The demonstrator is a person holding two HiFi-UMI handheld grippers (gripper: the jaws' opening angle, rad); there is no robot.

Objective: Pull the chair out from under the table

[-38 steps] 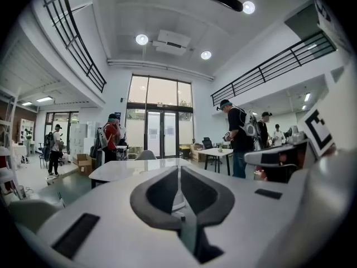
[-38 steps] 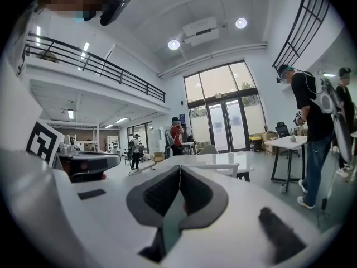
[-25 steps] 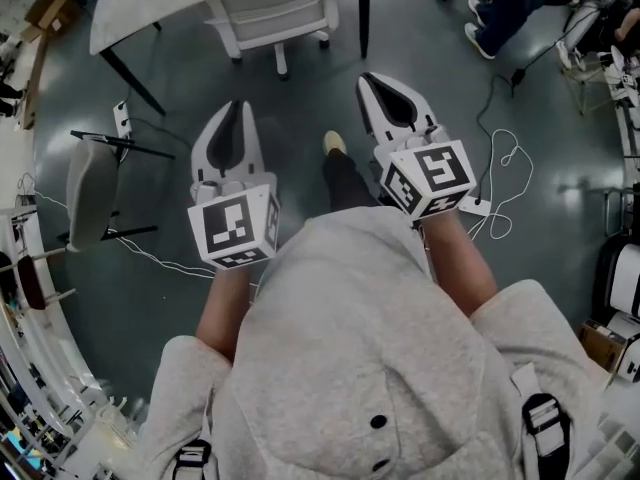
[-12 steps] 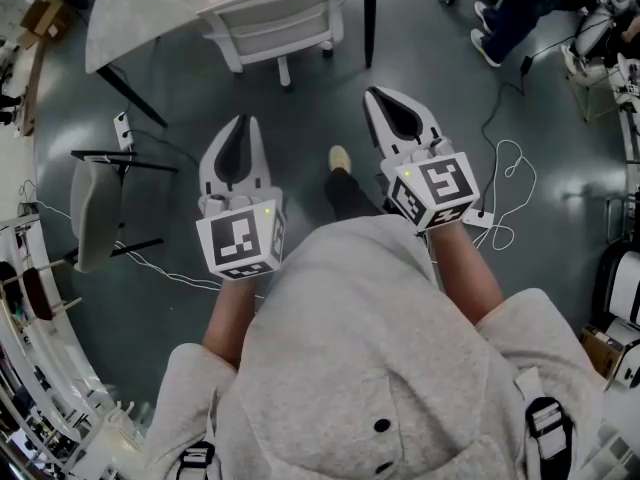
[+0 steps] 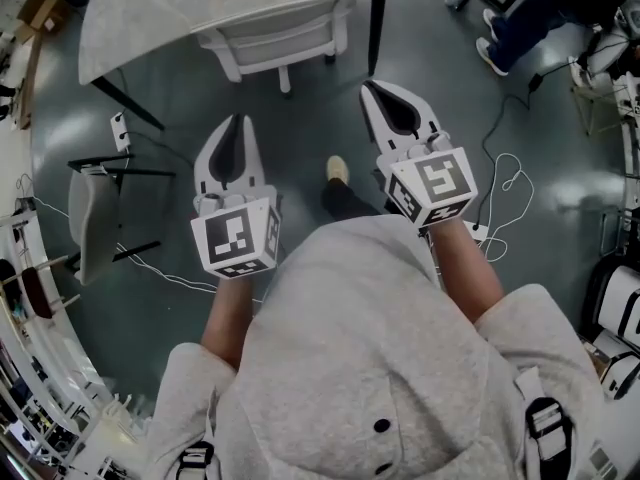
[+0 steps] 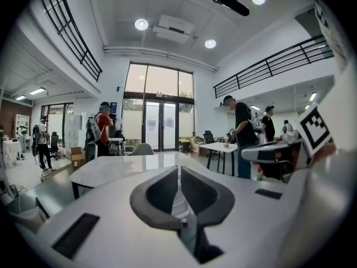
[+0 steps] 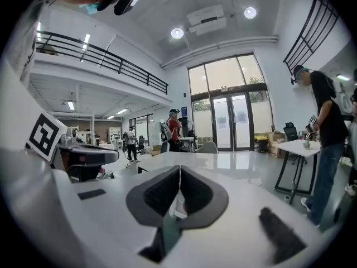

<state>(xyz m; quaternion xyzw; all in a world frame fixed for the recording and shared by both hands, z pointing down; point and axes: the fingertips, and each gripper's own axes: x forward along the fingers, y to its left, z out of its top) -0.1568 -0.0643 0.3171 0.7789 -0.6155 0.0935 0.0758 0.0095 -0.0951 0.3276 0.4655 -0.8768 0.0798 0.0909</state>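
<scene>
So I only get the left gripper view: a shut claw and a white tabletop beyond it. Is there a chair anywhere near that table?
Observer: Yes. The head view shows a white plastic chair tucked under the near edge of the white black-legged table, ahead of both claws.
Visitor: Is a claw touching it?
Observer: No. The left claw and the right claw both stop short of it, with bare dark grey floor between.
Visitor: Is the right claw holding anything?
Observer: No. The right gripper view shows it shut with nothing in it.
</scene>
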